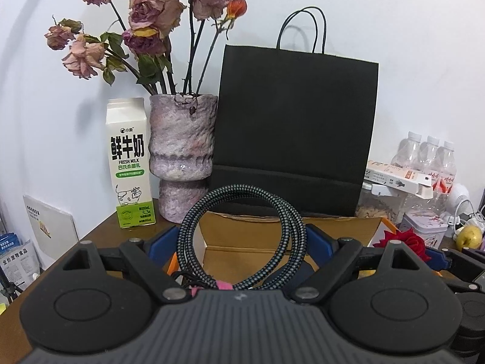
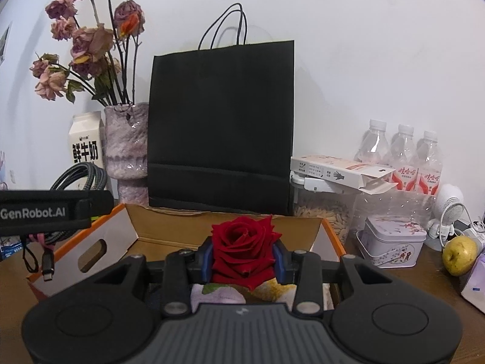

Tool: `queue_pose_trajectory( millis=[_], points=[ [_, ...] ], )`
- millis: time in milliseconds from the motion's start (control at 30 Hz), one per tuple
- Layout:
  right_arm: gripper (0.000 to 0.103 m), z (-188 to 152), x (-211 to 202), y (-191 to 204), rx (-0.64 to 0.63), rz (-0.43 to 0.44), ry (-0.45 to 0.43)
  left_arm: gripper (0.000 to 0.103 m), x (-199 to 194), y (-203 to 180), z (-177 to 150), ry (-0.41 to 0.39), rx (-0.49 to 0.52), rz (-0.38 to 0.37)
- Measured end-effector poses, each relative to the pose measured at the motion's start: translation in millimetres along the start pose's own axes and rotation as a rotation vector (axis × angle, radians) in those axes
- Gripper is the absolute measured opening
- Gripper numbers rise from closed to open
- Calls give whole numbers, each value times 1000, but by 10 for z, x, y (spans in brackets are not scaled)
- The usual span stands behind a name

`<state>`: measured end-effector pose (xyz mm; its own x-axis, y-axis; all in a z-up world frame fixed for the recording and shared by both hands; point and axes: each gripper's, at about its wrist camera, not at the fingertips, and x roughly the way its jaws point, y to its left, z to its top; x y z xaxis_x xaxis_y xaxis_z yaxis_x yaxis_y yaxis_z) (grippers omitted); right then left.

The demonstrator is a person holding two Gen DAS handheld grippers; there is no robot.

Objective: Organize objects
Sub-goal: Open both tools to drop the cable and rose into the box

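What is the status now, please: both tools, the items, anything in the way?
Left tool shut on coiled cable. Right tool shut on red rose. Both at open cardboard box. Black bag stands behind; way clear.

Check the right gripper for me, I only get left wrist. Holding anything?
Observer: Yes, the right gripper is shut on a red rose.
Operator: Anything under it?
Observer: A pale printed cloth shows just below the rose.
Operator: My cable, loose end?
Observer: Its plug hangs free under the left gripper, in front of the box flap.
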<state>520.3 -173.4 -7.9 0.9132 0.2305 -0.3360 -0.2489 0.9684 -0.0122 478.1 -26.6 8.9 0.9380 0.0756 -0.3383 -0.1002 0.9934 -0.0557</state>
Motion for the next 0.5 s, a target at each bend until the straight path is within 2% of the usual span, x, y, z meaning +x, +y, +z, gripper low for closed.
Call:
queue_pose_trajectory(
  millis=[367,467,500],
  points=[
    [40,4,218,-36,-6,-3,34,91,255,-31,11,26,17,13],
    [51,-8,248,-36,-11,-12,47,103,279,-14,13,15,6,12],
    [66,-9,254,-36,-10,-15,49,103,276,-6,17,10,2,11]
  ],
)
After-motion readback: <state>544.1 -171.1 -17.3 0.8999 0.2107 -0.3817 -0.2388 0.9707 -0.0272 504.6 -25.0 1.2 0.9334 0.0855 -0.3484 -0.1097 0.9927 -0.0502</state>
